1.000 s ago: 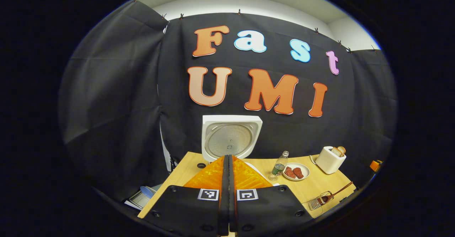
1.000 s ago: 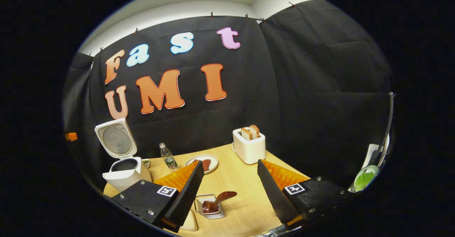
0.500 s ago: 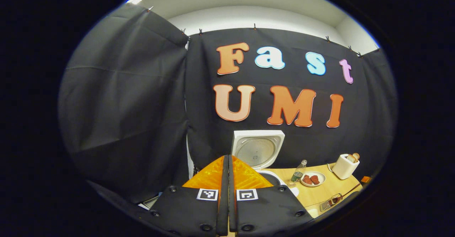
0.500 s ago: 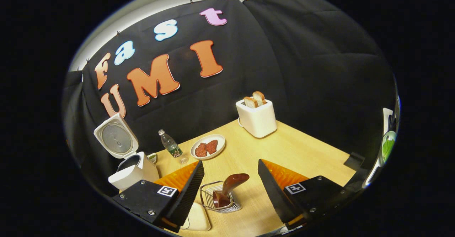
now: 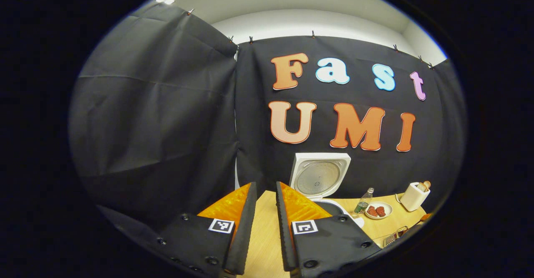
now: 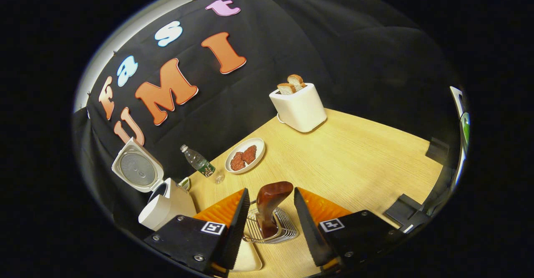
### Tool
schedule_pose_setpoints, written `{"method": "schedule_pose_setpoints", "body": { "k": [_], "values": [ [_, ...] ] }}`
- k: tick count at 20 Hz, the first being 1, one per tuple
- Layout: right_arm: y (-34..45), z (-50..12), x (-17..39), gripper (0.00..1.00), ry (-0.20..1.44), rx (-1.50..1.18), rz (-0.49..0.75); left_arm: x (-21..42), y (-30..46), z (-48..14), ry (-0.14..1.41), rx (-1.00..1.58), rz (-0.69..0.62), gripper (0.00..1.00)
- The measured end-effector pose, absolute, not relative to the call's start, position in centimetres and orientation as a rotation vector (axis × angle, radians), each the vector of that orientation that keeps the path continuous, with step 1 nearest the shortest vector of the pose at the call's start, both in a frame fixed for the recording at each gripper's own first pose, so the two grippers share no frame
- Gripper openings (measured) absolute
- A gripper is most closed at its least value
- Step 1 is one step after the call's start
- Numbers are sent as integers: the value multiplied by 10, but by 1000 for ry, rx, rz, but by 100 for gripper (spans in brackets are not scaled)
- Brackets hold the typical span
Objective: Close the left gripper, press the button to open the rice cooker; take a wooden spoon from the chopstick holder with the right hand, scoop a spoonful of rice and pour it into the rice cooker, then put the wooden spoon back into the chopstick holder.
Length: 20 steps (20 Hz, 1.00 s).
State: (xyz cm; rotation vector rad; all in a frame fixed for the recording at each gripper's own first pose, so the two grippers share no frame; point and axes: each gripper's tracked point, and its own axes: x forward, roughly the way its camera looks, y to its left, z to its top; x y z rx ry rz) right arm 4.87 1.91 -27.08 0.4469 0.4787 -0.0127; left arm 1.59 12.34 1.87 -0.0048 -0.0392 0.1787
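Wooden spoon straddled by the right claw, not yet gripped.

The wooden spoon (image 6: 271,205) stands handle-up, slightly tilted, in the chopstick holder (image 6: 271,230) on the desk (image 6: 354,161), between the right claw's (image 6: 269,223) open fingers, which have been brought nearer. The left claw (image 5: 264,228), shut a second ago, is now narrowly parted; the rice cooker (image 6: 167,205) stands open.

A: Table (image 6: 354,157) is light wood-grain, matt. Chopstick holder (image 6: 271,230) is bare wire metal, shiny. Wooden spoon (image 6: 270,200) is dark, glossy (looks lacquered).

B: Rice cooker (image 6: 167,207)?

A: Smooth white plastic shell, dull metal plate inside the lid. Toaster (image 6: 298,109) same smooth white finish. Bottle (image 6: 198,163) clear plastic. Wall is matt black cloth.
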Motion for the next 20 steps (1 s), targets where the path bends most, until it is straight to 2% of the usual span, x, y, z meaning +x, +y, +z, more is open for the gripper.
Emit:
{"method": "schedule_pose_setpoints", "body": {
  "k": [3, 5, 6, 7, 10, 12, 20],
  "values": [
    [22, -272, 52, 53, 493, 478, 0, 13, 123, 13, -25, 5, 178, 87],
    [27, -271, 52, 42, 505, 499, 14, 13, 123, 15, -32, 15, 180, 85],
    [31, -268, 52, 33, 504, 523, 27, 13, 124, 16, -35, 22, 184, 92],
    [31, -266, 53, 29, 503, 541, 30, 11, 124, 15, -36, 28, 186, 99],
    [33, -266, 54, 17, 502, 536, 10, 9, 121, 15, -35, 23, 168, 100],
    [36, -260, 56, 13, 494, 504, 7, 7, 122, 16, -35, 17, 160, 100],
    [71, -171, 40, 13, 347, 261, 49, 4, 120, 21, -58, 12, 126, 100]
  ]
}}
